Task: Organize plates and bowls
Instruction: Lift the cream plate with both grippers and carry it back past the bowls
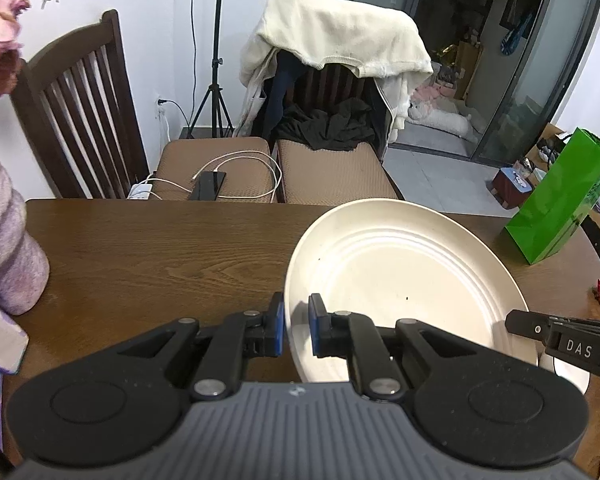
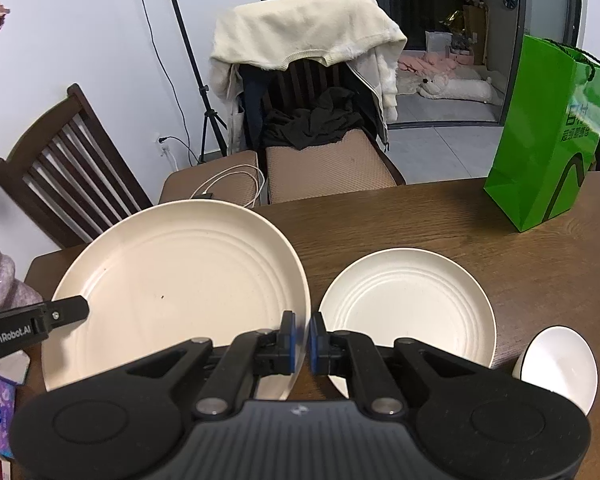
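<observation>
Left wrist view: left gripper (image 1: 296, 328) clamped on the near-left rim of the big plate (image 1: 404, 280), held tilted above the table (image 1: 160, 248) toward its right half, with the right gripper (image 1: 518, 322) pinching the opposite rim. Right wrist view: right gripper (image 2: 302, 340) closed on the big plate's (image 2: 180, 280) right rim, and, unseen from the left, a small plate (image 2: 408, 308) lying flat just right of it and a bowl (image 2: 556, 364) by the near right edge, so likely set down rightward, nearer the right hand.
</observation>
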`<state>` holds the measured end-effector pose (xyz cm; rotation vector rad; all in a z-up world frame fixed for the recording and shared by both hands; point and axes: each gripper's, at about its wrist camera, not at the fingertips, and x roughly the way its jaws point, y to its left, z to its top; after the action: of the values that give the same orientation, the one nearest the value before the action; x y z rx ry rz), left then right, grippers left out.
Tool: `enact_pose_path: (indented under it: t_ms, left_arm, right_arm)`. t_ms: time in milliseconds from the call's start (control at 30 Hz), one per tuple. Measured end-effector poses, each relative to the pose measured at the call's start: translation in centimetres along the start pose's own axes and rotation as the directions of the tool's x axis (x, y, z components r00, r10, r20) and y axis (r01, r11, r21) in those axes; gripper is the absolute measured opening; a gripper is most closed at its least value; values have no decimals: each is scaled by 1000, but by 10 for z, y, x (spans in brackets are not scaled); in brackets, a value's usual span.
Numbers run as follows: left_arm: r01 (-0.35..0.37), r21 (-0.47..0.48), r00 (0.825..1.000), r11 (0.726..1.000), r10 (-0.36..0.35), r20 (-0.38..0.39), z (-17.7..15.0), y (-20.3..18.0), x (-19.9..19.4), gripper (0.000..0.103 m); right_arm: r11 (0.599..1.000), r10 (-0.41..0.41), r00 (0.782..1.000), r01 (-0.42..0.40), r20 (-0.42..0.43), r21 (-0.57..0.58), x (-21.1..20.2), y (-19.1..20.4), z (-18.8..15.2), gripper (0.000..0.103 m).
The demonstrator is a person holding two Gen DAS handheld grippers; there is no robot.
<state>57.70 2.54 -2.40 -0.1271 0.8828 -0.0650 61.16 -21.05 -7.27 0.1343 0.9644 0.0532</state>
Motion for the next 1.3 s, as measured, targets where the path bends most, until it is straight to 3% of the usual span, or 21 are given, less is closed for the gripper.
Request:
enact_pose_path:
  t_ms: [667, 1300]
  left_arm:
    - [-21, -26, 998, 999, 22, 54, -34, 4, -75, 12]
    - [-39, -70, 996, 997, 44, 76, -90, 13, -149, 12]
  right_arm:
    - [999, 24, 999, -23, 24, -42, -64, 19, -31, 7]
    - [995, 48, 998, -44, 42, -91, -128, 35, -79, 7]
